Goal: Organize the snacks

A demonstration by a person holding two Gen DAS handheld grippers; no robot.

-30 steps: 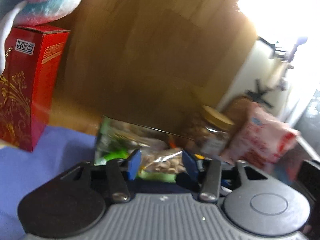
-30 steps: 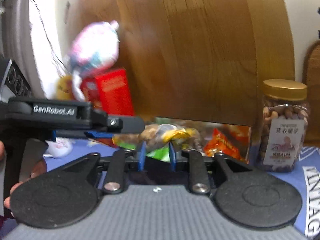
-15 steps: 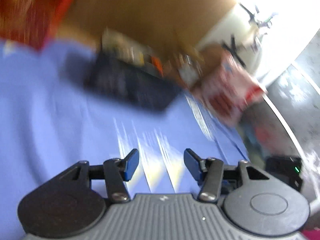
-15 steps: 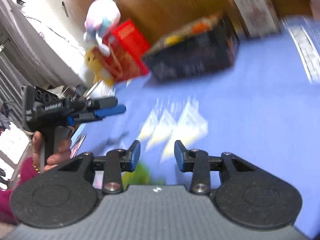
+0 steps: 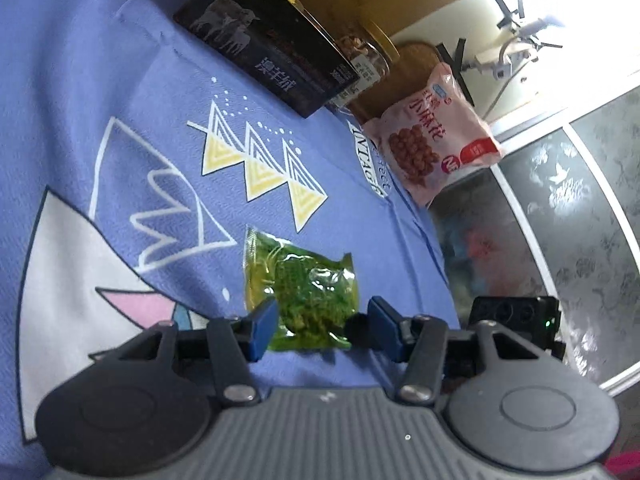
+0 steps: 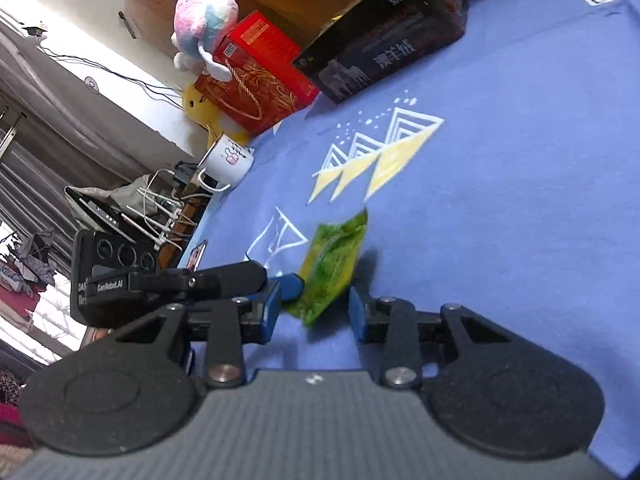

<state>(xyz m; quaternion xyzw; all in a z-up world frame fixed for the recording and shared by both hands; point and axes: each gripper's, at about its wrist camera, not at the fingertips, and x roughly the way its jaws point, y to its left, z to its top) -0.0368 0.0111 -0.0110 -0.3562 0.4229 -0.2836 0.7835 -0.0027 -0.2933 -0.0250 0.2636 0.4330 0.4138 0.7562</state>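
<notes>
Green snack packet (image 5: 304,292): clear wrapper, leafy green filling, flat on blue cloth (image 5: 120,80). Near end lying between pads of left gripper (image 5: 324,330), untouched, unclenched. Right gripper (image 6: 314,310) just narrowed, nothing gripped, packet just ahead.

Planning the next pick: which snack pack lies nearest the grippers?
The green packet, alone on the blue cloth just ahead of both grippers; the pink bag leans far back.

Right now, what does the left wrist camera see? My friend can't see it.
A green snack packet lies flat on a blue patterned cloth, between the open left gripper. Farther back sit a black box and a pink snack bag.
</notes>
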